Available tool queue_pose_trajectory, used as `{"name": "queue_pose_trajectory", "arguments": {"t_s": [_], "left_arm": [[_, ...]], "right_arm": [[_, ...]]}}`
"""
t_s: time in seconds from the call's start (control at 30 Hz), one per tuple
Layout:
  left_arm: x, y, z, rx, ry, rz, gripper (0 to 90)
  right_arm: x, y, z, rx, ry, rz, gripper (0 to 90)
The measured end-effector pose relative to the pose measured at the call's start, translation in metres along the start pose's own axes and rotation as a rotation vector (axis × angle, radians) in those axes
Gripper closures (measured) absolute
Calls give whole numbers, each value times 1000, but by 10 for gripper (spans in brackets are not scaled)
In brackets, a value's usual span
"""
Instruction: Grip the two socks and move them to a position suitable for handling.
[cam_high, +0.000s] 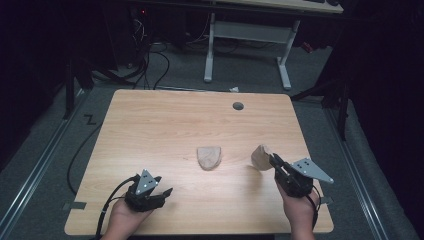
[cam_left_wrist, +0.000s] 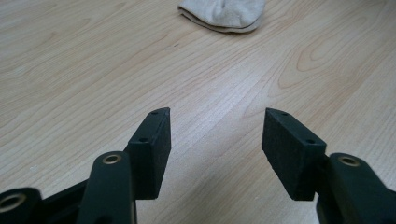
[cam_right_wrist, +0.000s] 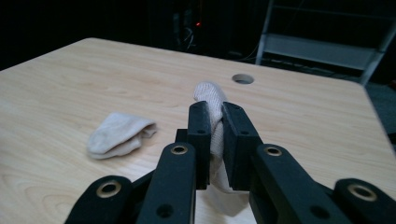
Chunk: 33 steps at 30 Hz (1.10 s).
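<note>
A beige sock (cam_right_wrist: 211, 116) is pinched between the nearly closed jaws of the right gripper (cam_high: 274, 161) and is held clear of the table (cam_high: 150, 125) near its right edge; in the right gripper view the fabric is seen bunched between the pads, with a short end sticking up above them and the rest hanging below. A second sock (cam_high: 209, 157) lies folded flat near the table's middle, well apart from both grippers. The left gripper (cam_left_wrist: 215, 135) is held low near the front left of the table, jaws wide apart, nothing between them. The socks are judged light, soft and limp: no stiffness is to be expected, so the held one will droop and swing from the pinch point. Slipping is unlikely, since knit cloth grips rubbery pads well, and nothing here is fragile. A thick fold or the cuff is judged the best place to be taken hold of; a single thin layer could be pulled out. For the flat sock, an edge would have to be pinched against the table first.
</note>
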<state>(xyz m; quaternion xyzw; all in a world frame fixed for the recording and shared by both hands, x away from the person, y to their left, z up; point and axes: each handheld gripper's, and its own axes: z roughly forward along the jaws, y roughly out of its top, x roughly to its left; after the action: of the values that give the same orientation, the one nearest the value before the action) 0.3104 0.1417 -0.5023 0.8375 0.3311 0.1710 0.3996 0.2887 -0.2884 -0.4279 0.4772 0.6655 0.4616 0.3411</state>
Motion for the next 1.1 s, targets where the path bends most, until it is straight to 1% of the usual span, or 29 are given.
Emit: {"name": "queue_pose_trajectory", "arguments": {"t_s": [0.03, 0.07, 0.13, 0.23, 0.33, 0.4, 0.43, 0.47, 0.5, 0.53, 0.6, 0.73, 0.8, 0.93, 1.03, 1.1], "left_arm": [[0, 0, 0, 1, -2, 1, 428], [0, 0, 1, 3, -4, 1, 428], [-1, 0, 1, 9, -3, 6, 428], [-2, 0, 1, 5, -5, 7, 429], [-1, 0, 0, 3, -5, 9, 428], [0, 0, -1, 1, -4, 8, 428], [0, 0, -1, 1, -3, 6, 428], [0, 0, -1, 1, -3, 6, 429], [0, 0, -1, 2, -4, 6, 429], [0, 0, -1, 2, -4, 6, 429], [0, 0, -2, 2, -3, 9, 428], [0, 0, -2, -2, -3, 6, 428], [0, 0, -2, -4, -2, 4, 428], [0, 0, -2, -4, -2, 7, 428], [0, 0, -2, -2, -1, 6, 428], [1, 0, -2, -2, -2, 6, 428]], "right_arm": [[-1, 1, -2, -6, -11, -2, 826], [-1, 1, -2, -7, -10, -2, 826], [1, -1, 1, 10, 5, -1, 826], [10, -8, 11, 50, 42, -1, 826], [18, -12, 20, 76, 74, -17, 826], [24, -14, 24, 91, 89, -23, 825], [29, -16, 27, 103, 106, -33, 825], [29, -16, 27, 103, 106, -33, 825], [35, -19, 30, 123, 125, -42, 824], [35, -19, 30, 123, 125, -42, 824], [42, -23, 34, 140, 149, -48, 824], [57, -31, 42, 188, 197, -76, 821], [64, -35, 46, 217, 211, -100, 820], [77, -41, 53, 262, 251, -131, 816], [85, -46, 60, 303, 294, -149, 791], [88, -48, 63, 324, 322, -142, 742]]}}
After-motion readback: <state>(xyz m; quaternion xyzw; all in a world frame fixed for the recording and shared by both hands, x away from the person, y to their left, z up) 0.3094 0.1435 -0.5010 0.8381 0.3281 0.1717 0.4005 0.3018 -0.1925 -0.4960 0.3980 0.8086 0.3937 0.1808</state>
